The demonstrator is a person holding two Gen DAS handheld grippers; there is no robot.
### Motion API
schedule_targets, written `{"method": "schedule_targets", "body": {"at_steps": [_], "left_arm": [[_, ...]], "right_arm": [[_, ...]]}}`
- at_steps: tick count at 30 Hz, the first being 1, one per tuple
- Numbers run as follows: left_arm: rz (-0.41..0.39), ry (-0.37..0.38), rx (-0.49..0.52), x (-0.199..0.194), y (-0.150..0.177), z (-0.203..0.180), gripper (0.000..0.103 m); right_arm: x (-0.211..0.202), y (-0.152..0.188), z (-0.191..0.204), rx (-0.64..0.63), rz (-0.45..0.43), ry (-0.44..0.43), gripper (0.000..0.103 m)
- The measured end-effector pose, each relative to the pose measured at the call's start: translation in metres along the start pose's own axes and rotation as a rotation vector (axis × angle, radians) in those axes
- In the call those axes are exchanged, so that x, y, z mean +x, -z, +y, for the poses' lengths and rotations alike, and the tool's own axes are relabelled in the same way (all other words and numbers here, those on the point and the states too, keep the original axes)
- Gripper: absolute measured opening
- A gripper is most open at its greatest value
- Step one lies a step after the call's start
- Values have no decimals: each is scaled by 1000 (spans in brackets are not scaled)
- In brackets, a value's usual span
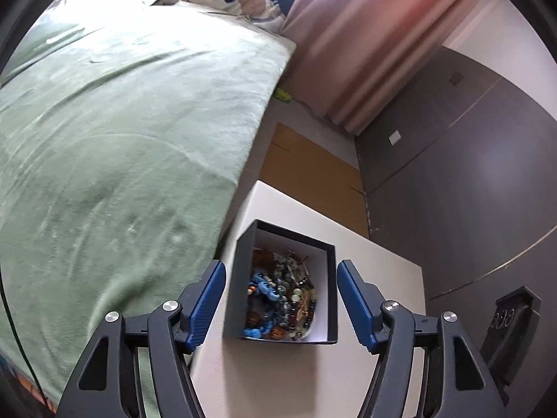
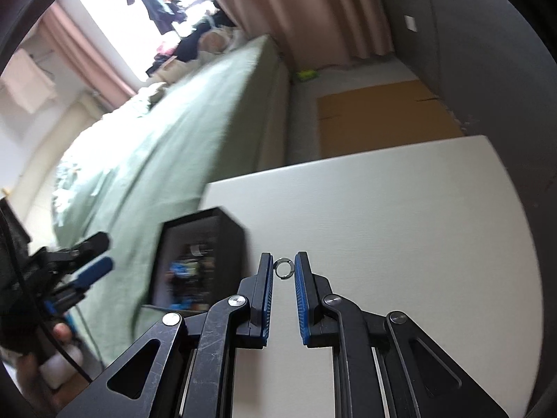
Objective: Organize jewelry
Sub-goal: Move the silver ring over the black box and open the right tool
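Note:
A black box (image 1: 240,278) with a white lining stands on a white table (image 1: 383,278). It holds a heap of beaded jewelry (image 1: 282,299), blue, brown and green. My left gripper (image 1: 280,271) is open, its blue pads spread to either side of the box, above it. In the right wrist view the box (image 2: 202,264) is left of my right gripper (image 2: 282,261), which is shut on a small silver ring (image 2: 283,268), pinched between the fingertips above the table (image 2: 400,226). The left gripper (image 2: 90,261) shows at the far left of that view.
A bed with a green blanket (image 1: 122,139) runs along the table's left side. A flat cardboard sheet (image 1: 313,170) lies on the floor beyond the table. Pink curtains (image 1: 365,41) and a grey wall (image 1: 452,174) stand to the right.

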State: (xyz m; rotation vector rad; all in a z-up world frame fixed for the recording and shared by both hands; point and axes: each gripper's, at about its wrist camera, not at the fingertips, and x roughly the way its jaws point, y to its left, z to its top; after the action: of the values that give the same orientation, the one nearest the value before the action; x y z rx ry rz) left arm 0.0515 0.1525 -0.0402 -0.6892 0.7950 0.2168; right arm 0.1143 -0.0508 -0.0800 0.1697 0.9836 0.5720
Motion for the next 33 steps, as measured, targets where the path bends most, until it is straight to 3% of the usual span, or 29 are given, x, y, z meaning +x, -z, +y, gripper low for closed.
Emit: {"method": "schedule_targets", "body": {"at_steps": [5,14,18,20,22,24,30,33], "left_arm": [[-15,-18,-18,-9,-2,12,67],[-57,-48,-48,-29,-16,39,67],[-76,-51,-72,-34,-21,49,67],[-73,-57,-69,-33,-21,49,67],[-68,-52,-62,-31,-21,47,67],[-66,-52,-51,-31,-19,44,67],[-55,-55,10,-29,-12,28,68],[-56,-56,34,-30,-8,19,79]], "right_arm": [[13,3,32,-8,17,-119,14],[41,6,75,-56,41,-219,14],[53,4,79,-61,62,-209,16],[58,3,76,-49,85,-213,28],[55,3,72,-42,70,-212,49],[50,2,69,-38,63,-222,54],[30,0,53,-26,35,-150,54],[12,-1,42,-25,8,-107,54]]}}
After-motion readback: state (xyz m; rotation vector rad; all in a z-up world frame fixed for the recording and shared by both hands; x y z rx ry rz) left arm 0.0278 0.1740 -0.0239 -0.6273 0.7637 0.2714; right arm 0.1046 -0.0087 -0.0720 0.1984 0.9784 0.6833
